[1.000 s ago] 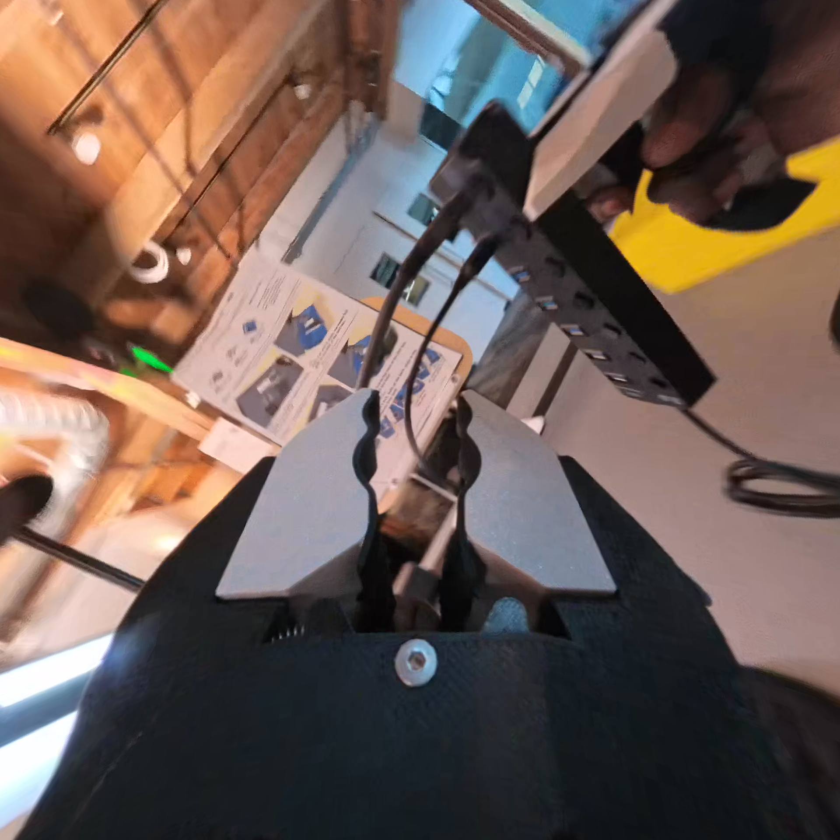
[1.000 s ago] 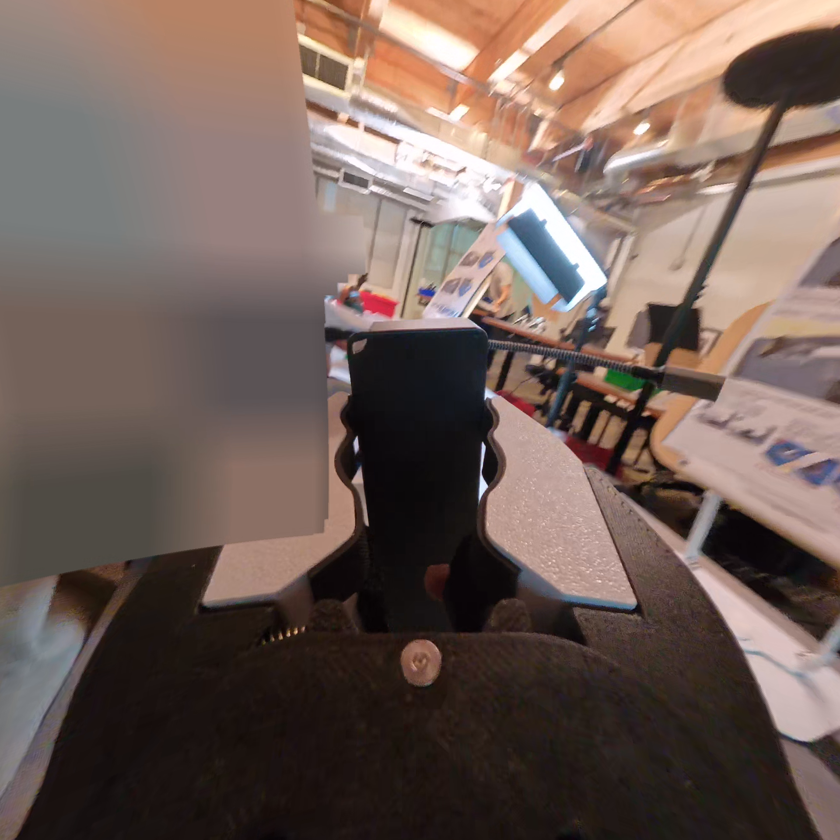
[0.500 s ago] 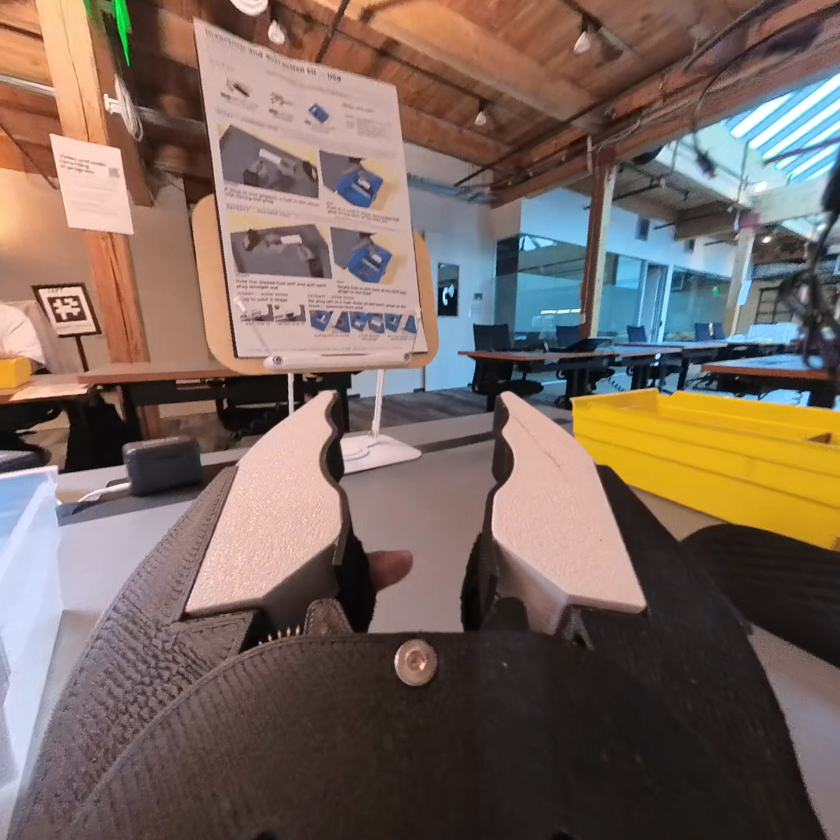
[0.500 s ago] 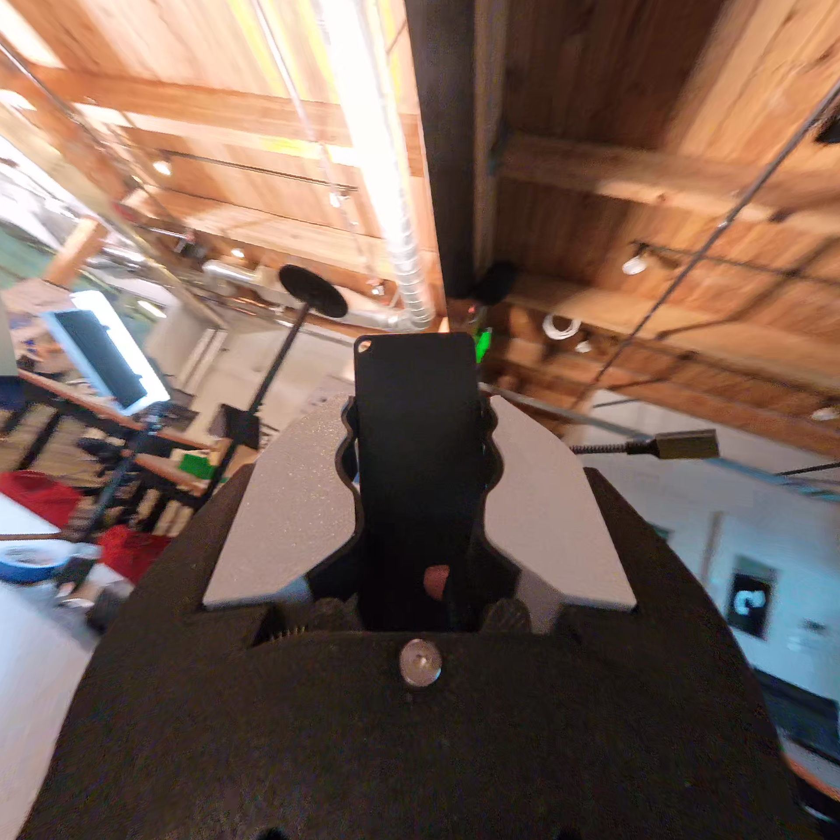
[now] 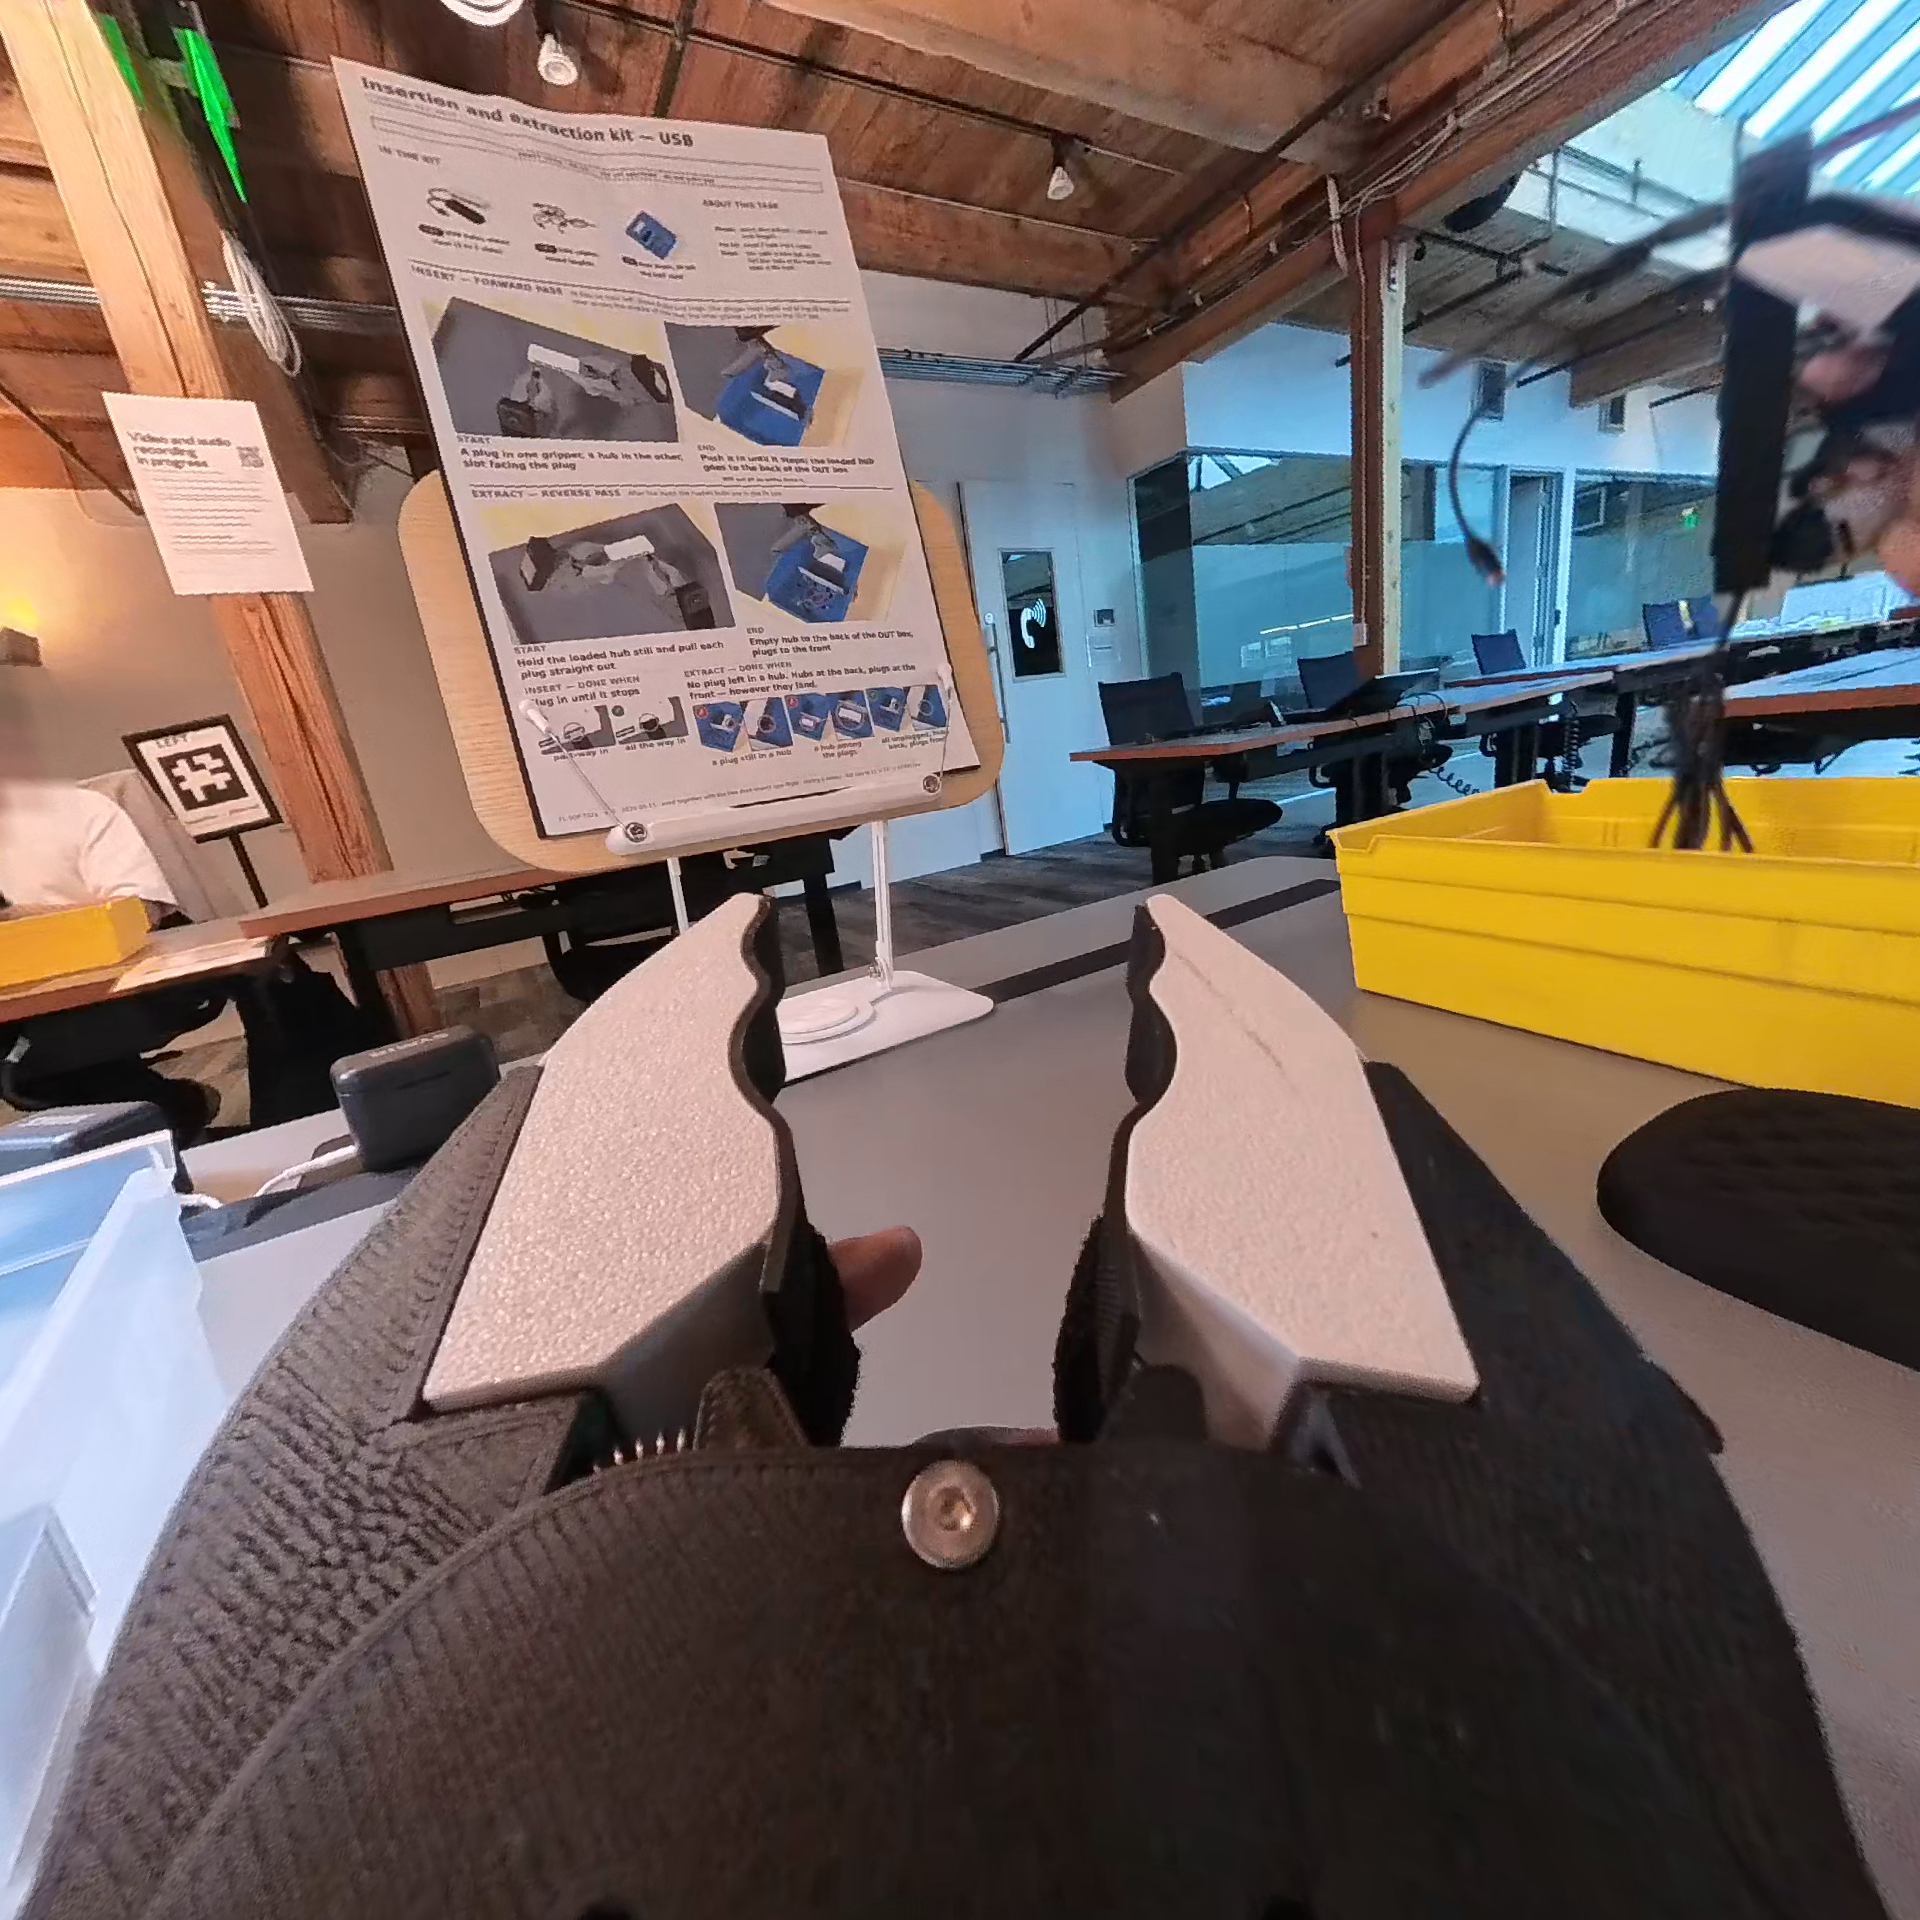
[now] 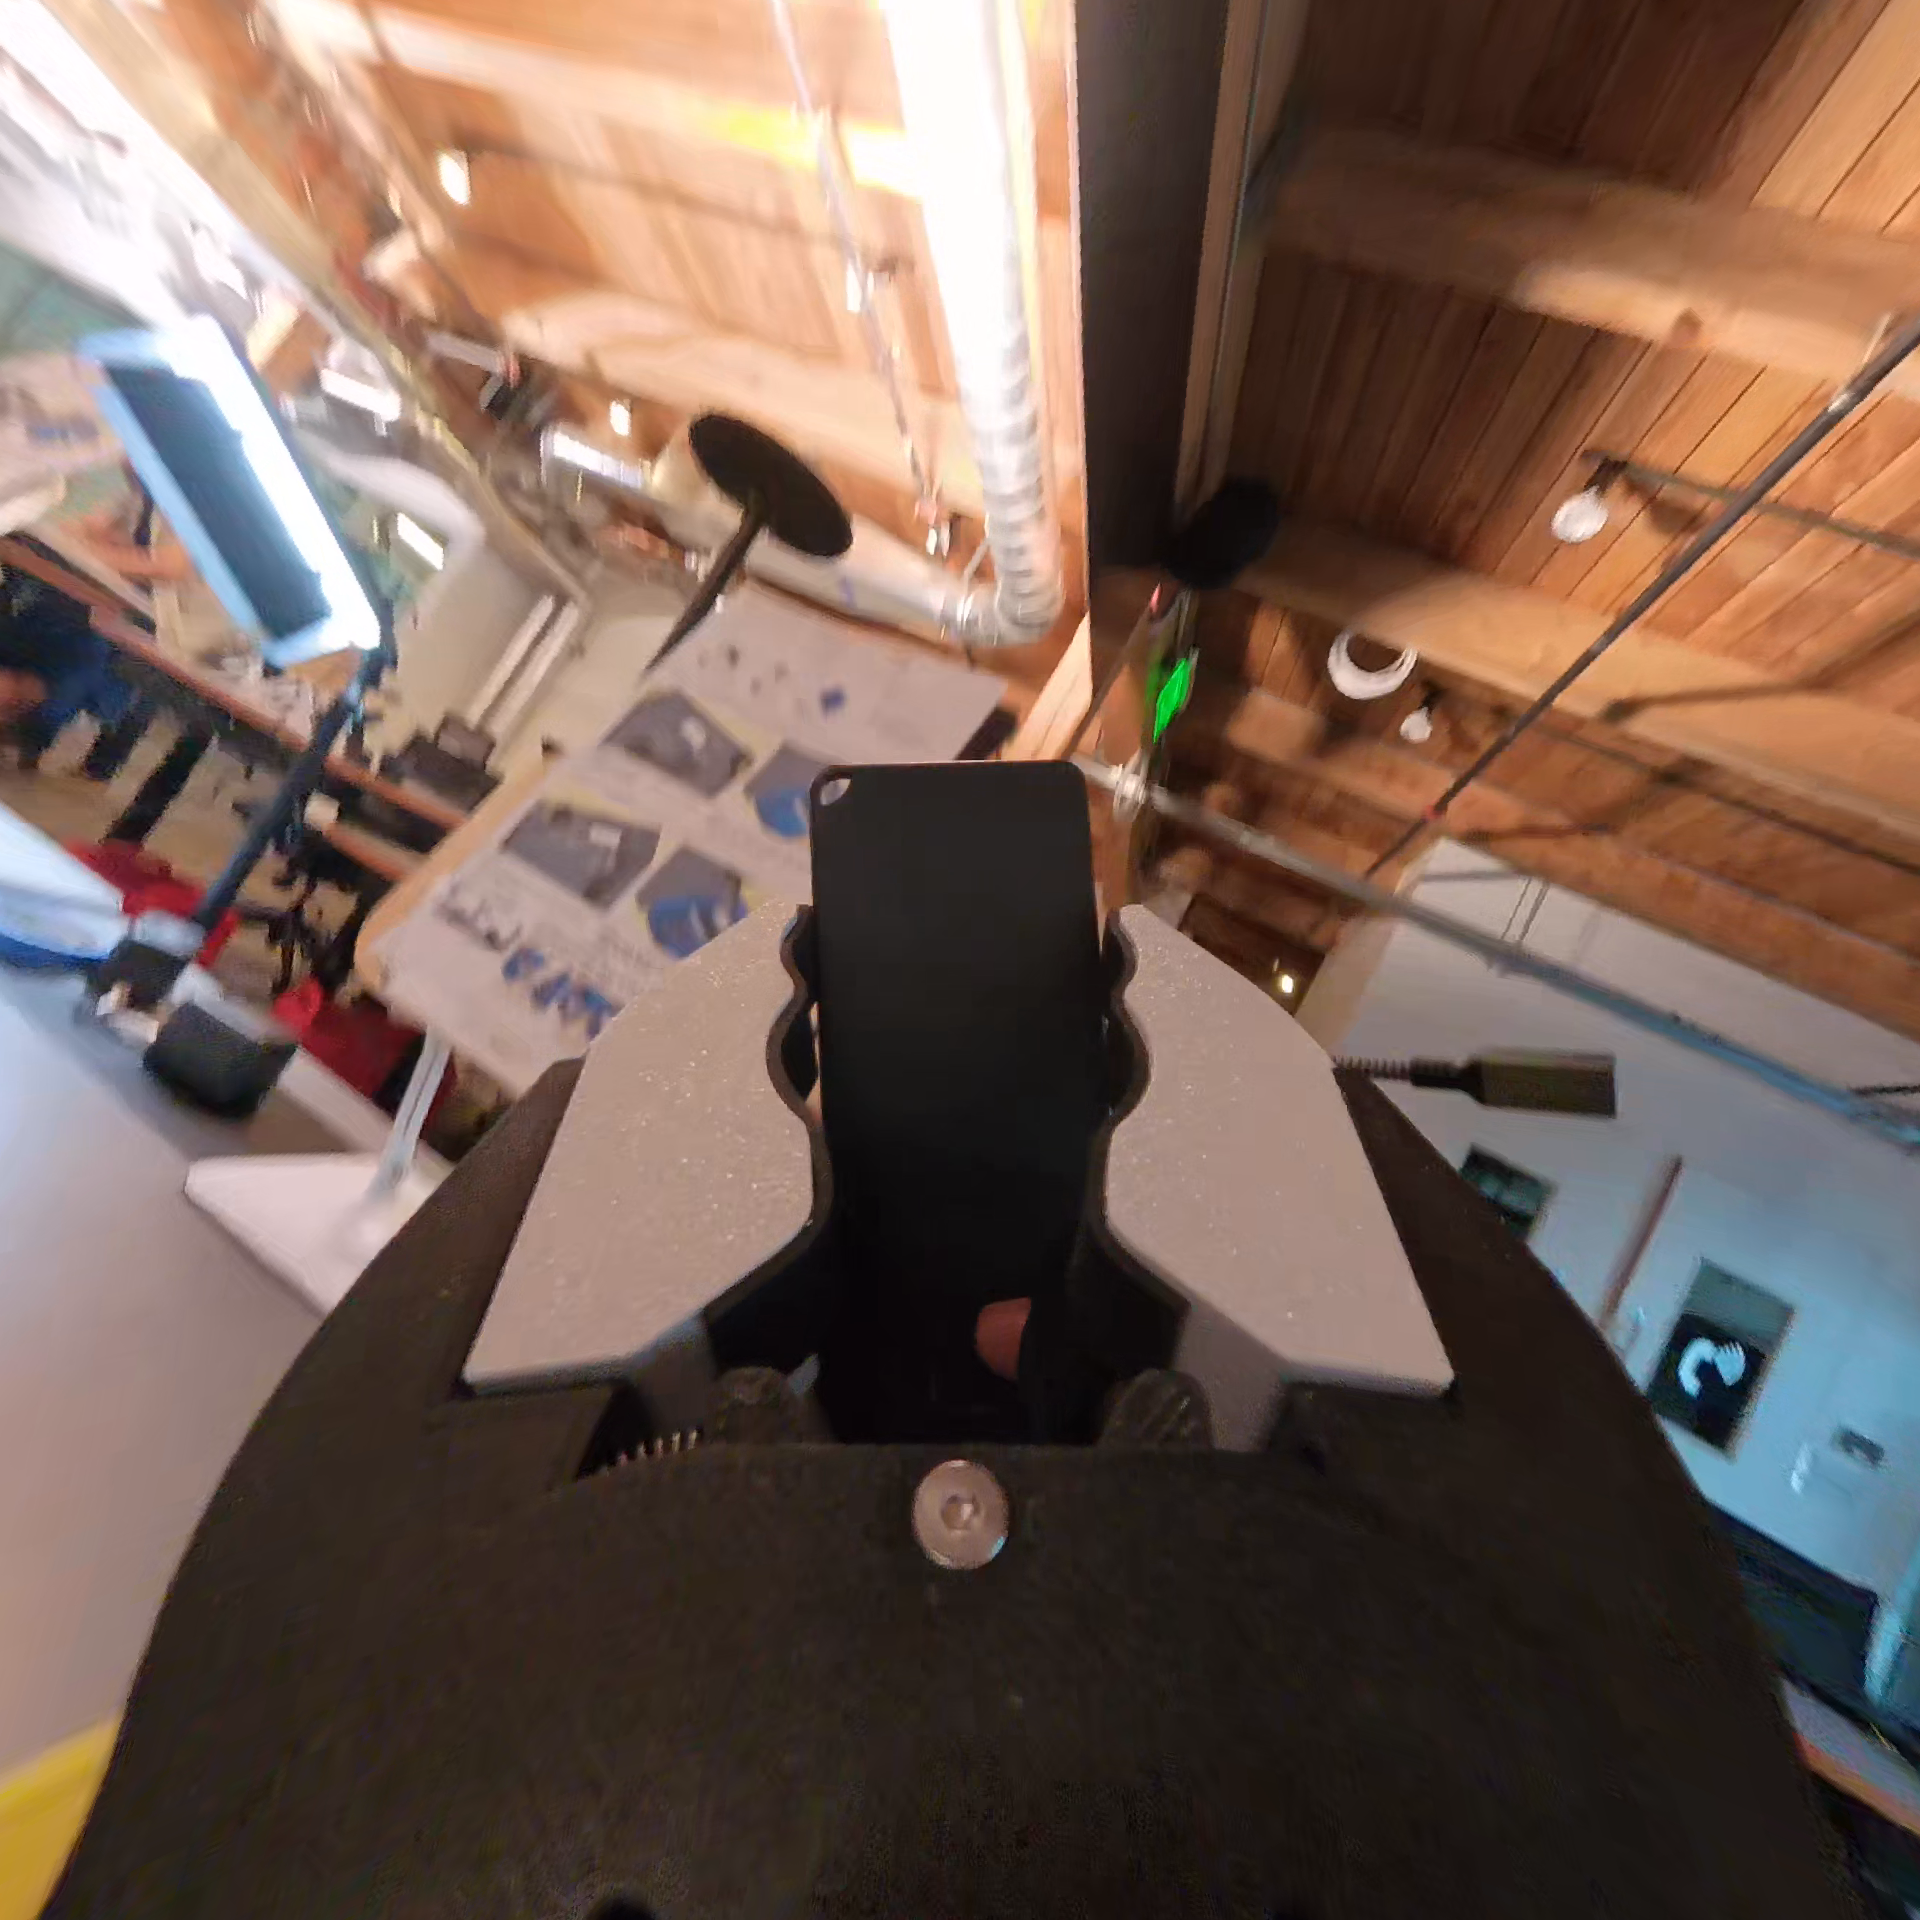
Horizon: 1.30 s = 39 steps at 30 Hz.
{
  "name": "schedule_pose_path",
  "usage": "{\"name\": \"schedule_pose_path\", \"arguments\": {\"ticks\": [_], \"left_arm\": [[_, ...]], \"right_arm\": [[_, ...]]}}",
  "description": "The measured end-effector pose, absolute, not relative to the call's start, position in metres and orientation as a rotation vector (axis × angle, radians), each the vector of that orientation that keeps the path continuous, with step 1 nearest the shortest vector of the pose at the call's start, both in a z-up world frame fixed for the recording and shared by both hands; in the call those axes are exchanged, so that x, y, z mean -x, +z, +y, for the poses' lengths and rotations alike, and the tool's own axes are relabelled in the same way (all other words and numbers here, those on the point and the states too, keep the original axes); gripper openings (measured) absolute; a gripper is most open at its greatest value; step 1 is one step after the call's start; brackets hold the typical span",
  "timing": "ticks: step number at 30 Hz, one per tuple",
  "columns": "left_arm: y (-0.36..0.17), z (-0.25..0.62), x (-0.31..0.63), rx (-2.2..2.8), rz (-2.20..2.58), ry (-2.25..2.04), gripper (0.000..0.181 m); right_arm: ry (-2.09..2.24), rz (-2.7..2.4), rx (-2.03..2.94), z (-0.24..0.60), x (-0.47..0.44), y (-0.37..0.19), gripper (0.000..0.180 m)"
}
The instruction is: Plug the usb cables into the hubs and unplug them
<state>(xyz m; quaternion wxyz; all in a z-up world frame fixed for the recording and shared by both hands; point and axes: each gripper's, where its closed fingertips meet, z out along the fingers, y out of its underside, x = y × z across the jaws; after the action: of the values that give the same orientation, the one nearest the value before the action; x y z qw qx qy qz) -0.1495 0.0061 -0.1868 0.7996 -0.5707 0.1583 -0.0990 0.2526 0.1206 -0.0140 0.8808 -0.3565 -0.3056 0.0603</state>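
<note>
Left tongs (image 5: 951, 925) stand with jaws spread wide and nothing between them, level over the grey table (image 5: 1039, 1143). Right tongs (image 6: 954, 925) are clamped on the black hub (image 6: 951, 997), which stands between the two jaws and sticks out past their tips; this view is tilted up toward the wooden ceiling. Hub body: flat, matte black, rounded corners, small hole at one top corner. From the left wrist view the same hub (image 5: 1756, 436) hangs high at the right, well apart from the left tongs, held upright and blurred, with several dark cables (image 5: 1699, 769) trailing from its lower end down into the yellow bin (image 5: 1621, 935). One loose cable with a metal USB plug (image 6: 1548, 1081) hangs free just right of the right tongs, touching nothing visible. Bin contents other than the cable ends cannot be made out. Translucent white box (image 5: 94, 1351) at left edge; contents not visible.
</note>
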Motion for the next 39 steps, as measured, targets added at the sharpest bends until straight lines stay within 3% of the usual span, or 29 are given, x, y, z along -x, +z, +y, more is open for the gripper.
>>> {"name": "schedule_pose_path", "arguments": {"ticks": [13,23,29,32,36,39], "left_arm": [[-0.188,0.005,0.139,1.210,0.407,-0.157,0.062],[-0.190,0.006,0.139,1.222,0.402,-0.162,0.062],[-0.190,0.006,0.139,1.226,0.405,-0.176,0.062],[-0.193,0.006,0.136,1.234,0.421,-0.177,0.062],[-0.194,0.006,0.134,1.243,0.431,-0.181,0.064],[-0.193,0.006,0.131,1.241,0.423,-0.217,0.079]], "right_arm": [[0.104,-1.053,1.663,0.126,-0.260,-0.190,0.054],[0.321,-1.155,2.076,0.128,-0.237,-0.244,0.056],[0.459,-1.080,2.145,0.139,-0.222,-0.254,0.062],[0.364,-1.089,2.182,0.136,-0.225,-0.260,0.087],[0.274,-0.863,1.942,0.132,-0.221,-0.210,0.109],[0.222,-0.699,1.812,0.098,-0.218,-0.178,0.114]]}}
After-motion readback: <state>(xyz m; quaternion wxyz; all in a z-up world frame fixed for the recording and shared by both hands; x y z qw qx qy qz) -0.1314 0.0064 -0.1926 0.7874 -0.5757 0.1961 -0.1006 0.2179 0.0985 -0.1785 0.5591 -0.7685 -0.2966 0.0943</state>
